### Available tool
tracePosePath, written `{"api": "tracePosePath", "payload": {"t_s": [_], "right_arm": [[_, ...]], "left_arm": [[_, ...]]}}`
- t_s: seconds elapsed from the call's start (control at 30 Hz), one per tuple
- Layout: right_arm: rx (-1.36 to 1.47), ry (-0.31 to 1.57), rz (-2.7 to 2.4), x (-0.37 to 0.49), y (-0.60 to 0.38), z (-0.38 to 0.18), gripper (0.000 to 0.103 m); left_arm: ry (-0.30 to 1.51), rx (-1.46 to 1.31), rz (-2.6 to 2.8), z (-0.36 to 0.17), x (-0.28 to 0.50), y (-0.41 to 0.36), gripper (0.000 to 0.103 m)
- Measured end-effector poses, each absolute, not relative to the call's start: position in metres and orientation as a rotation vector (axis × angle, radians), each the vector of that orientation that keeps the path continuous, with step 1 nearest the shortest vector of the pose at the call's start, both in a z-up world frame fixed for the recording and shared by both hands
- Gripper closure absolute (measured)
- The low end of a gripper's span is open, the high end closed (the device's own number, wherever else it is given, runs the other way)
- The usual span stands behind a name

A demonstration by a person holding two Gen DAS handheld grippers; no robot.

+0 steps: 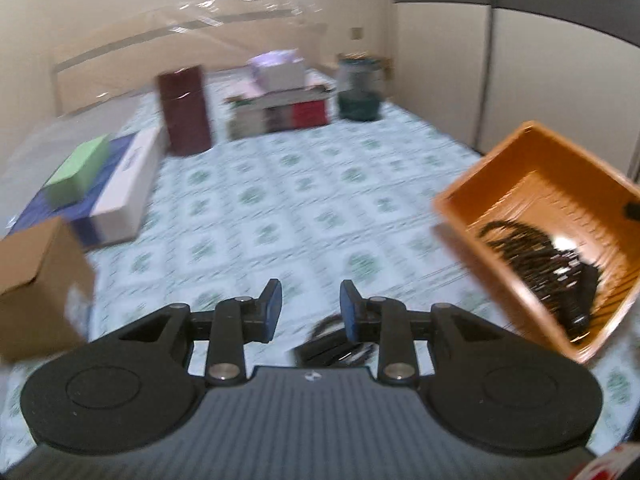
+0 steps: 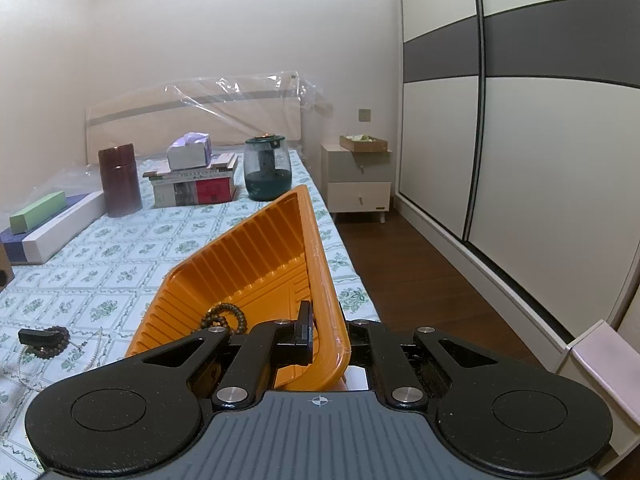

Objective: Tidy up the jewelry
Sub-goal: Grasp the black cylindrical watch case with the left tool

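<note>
An orange plastic tray (image 2: pixel 256 264) is held tilted above the bed; my right gripper (image 2: pixel 326 336) is shut on its near rim. Dark bead strings (image 2: pixel 224 318) lie inside it. In the left wrist view the tray (image 1: pixel 548 216) hangs at the right with a pile of dark beads (image 1: pixel 536 264) in it. My left gripper (image 1: pixel 310 308) is open and empty, low over the bed, with dark jewelry (image 1: pixel 332 344) on the sheet just under its right finger. More dark beads (image 2: pixel 48 342) and a thin pearl strand (image 2: pixel 94 350) lie on the sheet at the left.
A floral sheet (image 1: pixel 280 200) covers the bed. On it stand a white and blue box with a green box (image 1: pixel 80 172), a cardboard box (image 1: pixel 36 280), a maroon canister (image 1: pixel 184 110), stacked books (image 1: pixel 280 112) and a dark green jar (image 1: pixel 358 88). A nightstand (image 2: pixel 358 178) and wardrobe doors (image 2: pixel 520 140) stand right.
</note>
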State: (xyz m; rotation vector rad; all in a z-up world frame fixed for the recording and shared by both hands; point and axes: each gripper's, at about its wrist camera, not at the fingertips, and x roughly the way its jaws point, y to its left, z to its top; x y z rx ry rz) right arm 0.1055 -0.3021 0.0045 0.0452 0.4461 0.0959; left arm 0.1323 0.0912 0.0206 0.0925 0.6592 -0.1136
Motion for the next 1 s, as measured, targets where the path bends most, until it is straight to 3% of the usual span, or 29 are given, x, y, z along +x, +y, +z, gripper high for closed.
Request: {"api": "tracePosePath", "payload": {"t_s": [0.4, 0.73, 1.0], "right_arm": [[0.033, 0.447, 0.092, 0.105, -0.299, 0.003, 0.096], [0.03, 0.448, 0.09, 0.105, -0.299, 0.003, 0.096], [0.033, 0.446, 0.093, 0.105, -0.3, 0.002, 0.096]], "left_arm": [[0.71, 0.074, -0.071, -0.016, 0.114, 0.113, 0.067], [0.717, 0.229, -0.161, -0.039, 0.144, 0.093, 0.058], [0.763, 0.322, -0.28, -0.056, 0.169, 0.081, 0.056]]}}
